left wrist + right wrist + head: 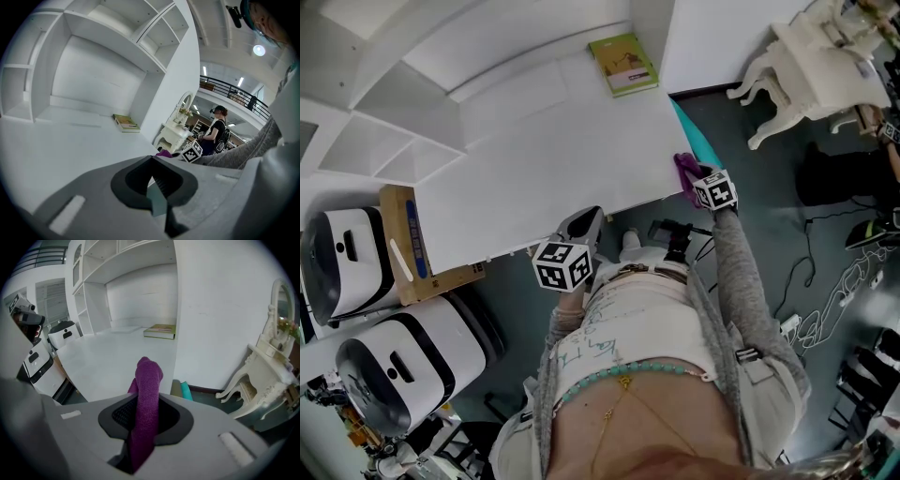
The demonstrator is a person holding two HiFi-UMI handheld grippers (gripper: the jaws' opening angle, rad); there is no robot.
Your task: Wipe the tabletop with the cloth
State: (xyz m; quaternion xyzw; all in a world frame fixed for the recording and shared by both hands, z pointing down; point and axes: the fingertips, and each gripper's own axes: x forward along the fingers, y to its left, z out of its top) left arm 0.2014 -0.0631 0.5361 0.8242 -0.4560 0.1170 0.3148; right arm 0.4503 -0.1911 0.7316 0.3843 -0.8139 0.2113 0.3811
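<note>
Ornate cream carved dressing table (811,66) w/ oval mirror stands on dark grey floor (750,216); white cables (834,295) lie nr it. Plain white wall panel (211,310) just left of it, white built-in shelving (384,122) well left. Black balcony railing (234,89) and round ceiling lamp (258,49) (lit) above it.

No writing anywhere is clear enough to read.
</note>
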